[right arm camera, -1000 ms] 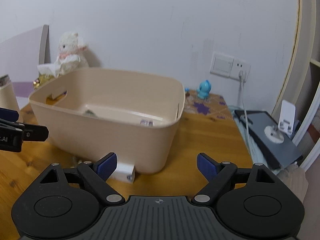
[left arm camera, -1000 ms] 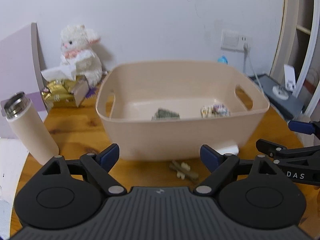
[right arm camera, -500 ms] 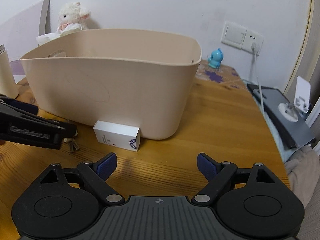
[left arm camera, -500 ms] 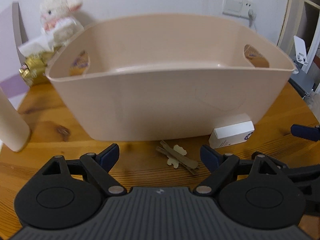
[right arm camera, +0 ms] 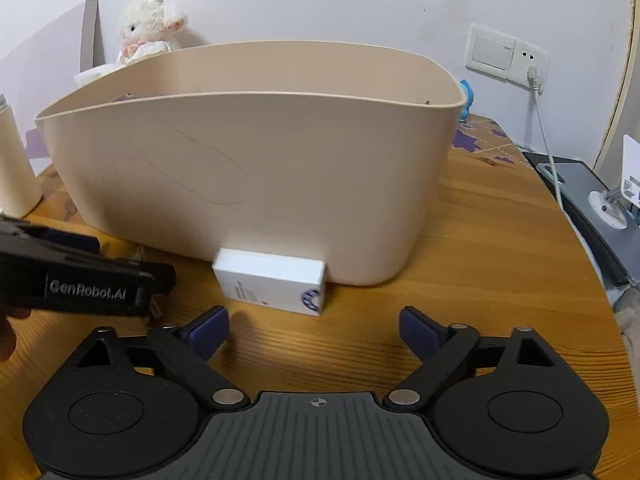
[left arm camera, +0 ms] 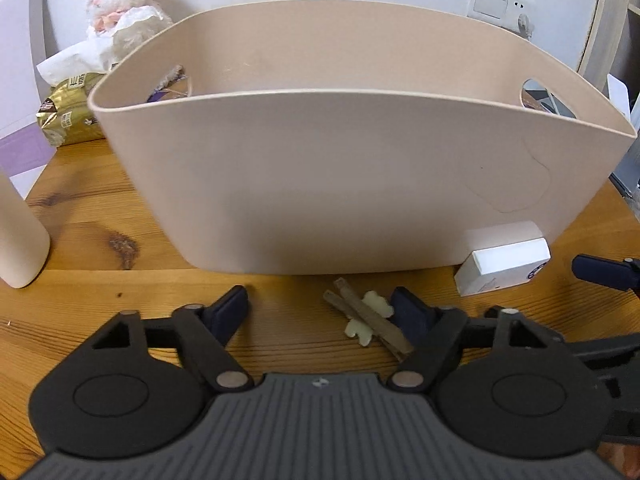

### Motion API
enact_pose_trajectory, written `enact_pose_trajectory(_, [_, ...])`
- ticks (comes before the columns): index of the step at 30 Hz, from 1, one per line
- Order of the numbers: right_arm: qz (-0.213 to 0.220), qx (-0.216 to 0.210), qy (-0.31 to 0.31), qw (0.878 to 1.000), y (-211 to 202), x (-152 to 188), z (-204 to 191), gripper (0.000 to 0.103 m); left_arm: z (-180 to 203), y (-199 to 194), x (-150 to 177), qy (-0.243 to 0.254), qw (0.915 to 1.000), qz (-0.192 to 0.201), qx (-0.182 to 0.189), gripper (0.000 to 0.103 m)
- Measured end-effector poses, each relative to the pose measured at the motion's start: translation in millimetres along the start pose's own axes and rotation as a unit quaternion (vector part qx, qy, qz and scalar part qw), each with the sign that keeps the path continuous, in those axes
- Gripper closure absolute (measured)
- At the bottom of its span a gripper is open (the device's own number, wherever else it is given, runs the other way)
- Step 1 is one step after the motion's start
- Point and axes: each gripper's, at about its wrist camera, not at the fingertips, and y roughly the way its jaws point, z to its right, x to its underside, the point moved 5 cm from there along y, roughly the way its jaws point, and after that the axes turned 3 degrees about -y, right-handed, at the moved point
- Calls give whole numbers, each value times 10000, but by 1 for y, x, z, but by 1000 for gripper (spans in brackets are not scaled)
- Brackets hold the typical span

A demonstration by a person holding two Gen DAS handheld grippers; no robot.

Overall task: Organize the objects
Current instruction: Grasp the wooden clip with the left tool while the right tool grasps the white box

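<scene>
Wooden table (left arm camera: 80, 208) under us | our left gripper (left arm camera: 320, 312) spread wide, low over flat clips (left arm camera: 370, 320) lying free; thin, light, stiff, we'd pinch across the sticks | our right gripper (right arm camera: 314, 326) gaping before white box (right arm camera: 270, 280), light, rigid, touching the bin (right arm camera: 248, 160); grip its long sides
</scene>
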Motion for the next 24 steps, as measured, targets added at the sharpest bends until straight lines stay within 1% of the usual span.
enact_pose_trajectory(1, [15, -15, 20, 10000, 1, -1, -2, 7, -3, -1, 0, -6, 10000, 4, 5, 33])
enact_pose_trajectory(2, [18, -25, 33, 10000, 2, -3, -5, 7, -4, -1, 0, -3, 10000, 7, 10, 35])
enact_pose_trajectory(4, [12, -13, 57, 10000, 5, -4, -9, 7, -10, -3, -1, 6, 10000, 6, 33, 44])
enact_pose_trajectory(5, [12, 1, 73, 10000, 6, -4, -10, 7, -13, -3, -2, 4, 10000, 5, 38, 47])
enact_pose_trajectory(7, [10, 28, 126, 9999, 9, -5, -12, 7, -17, -6, -2, -11, 10000, 2, 40, 58])
enact_pose_trajectory(9, [8, 30, 207, 9998, 11, -6, -14, 8, -23, -6, -6, -24, 10000, -25, 50, 63])
enact_pose_trajectory(11, [25, 89, 218, 9997, 12, -7, -15, 12, -25, -6, -7, -4, 9999, -69, 106, 64])
enact_pose_trajectory(12, [36, 105, 216, 9997, 12, -8, -16, 17, -23, -9, -3, 10, 9999, -64, 116, 64])
enact_pose_trajectory(16, [99, 199, 186, 9996, 11, -9, -17, 30, -23, -11, 1, 46, 9999, -21, 162, 64])
enact_pose_trajectory(17, [113, 199, 205, 9995, 10, -9, -17, 36, -24, -11, 2, 46, 9998, -5, 175, 64])
enact_pose_trajectory(18, [126, 236, 227, 9994, 9, -8, -17, 46, -24, -12, 3, 48, 9998, 7, 184, 64])
enact_pose_trajectory(24, [148, 273, 189, 9993, 3, -4, -15, 47, -30, -16, 7, -59, 9997, 48, 252, 66])
